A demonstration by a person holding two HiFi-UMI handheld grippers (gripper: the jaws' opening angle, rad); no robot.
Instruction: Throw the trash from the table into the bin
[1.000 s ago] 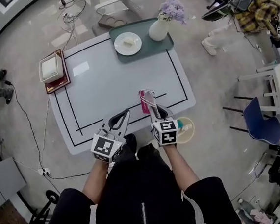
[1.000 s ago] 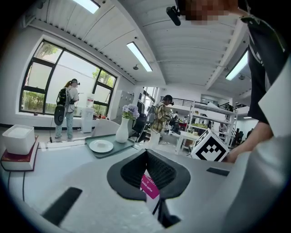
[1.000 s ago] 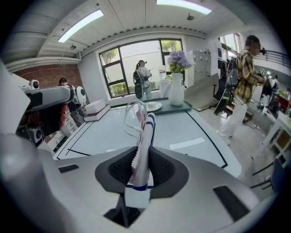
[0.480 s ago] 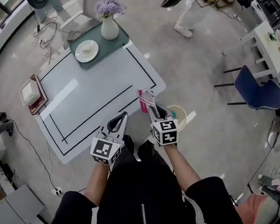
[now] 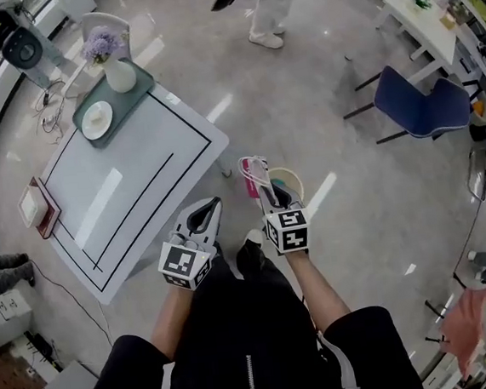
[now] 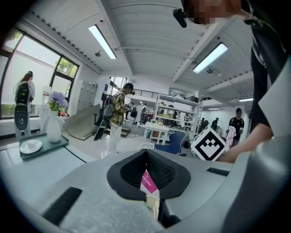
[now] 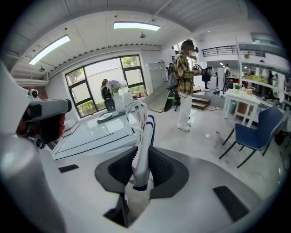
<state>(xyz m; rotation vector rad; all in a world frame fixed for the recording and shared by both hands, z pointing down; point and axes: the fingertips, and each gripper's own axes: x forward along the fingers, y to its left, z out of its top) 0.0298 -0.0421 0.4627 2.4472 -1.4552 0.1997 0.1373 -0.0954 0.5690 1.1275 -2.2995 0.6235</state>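
My right gripper (image 5: 264, 187) is shut on a crumpled pink and white wrapper (image 5: 254, 171) that sticks out past its tips. In the right gripper view the wrapper (image 7: 142, 145) stands upright between the jaws, white with blue and pink stripes. The round cream bin (image 5: 296, 181) stands on the floor directly under and beyond that gripper, partly hidden by it. My left gripper (image 5: 208, 210) hangs past the corner of the white table (image 5: 131, 183). In the left gripper view a small pink sachet (image 6: 148, 181) is pinched in its closed jaws.
At the table's far end sit a green tray (image 5: 113, 103) with a plate (image 5: 97, 119) and a vase of flowers (image 5: 120, 73); a book with a white box (image 5: 37, 207) lies at its left edge. A blue chair (image 5: 418, 104) and a standing person (image 5: 263, 8) are beyond the bin.
The person has turned right: the table has slid to the left of the view. Both grippers, still holding their pieces, have left the table edge, and the bin is now under the right one.
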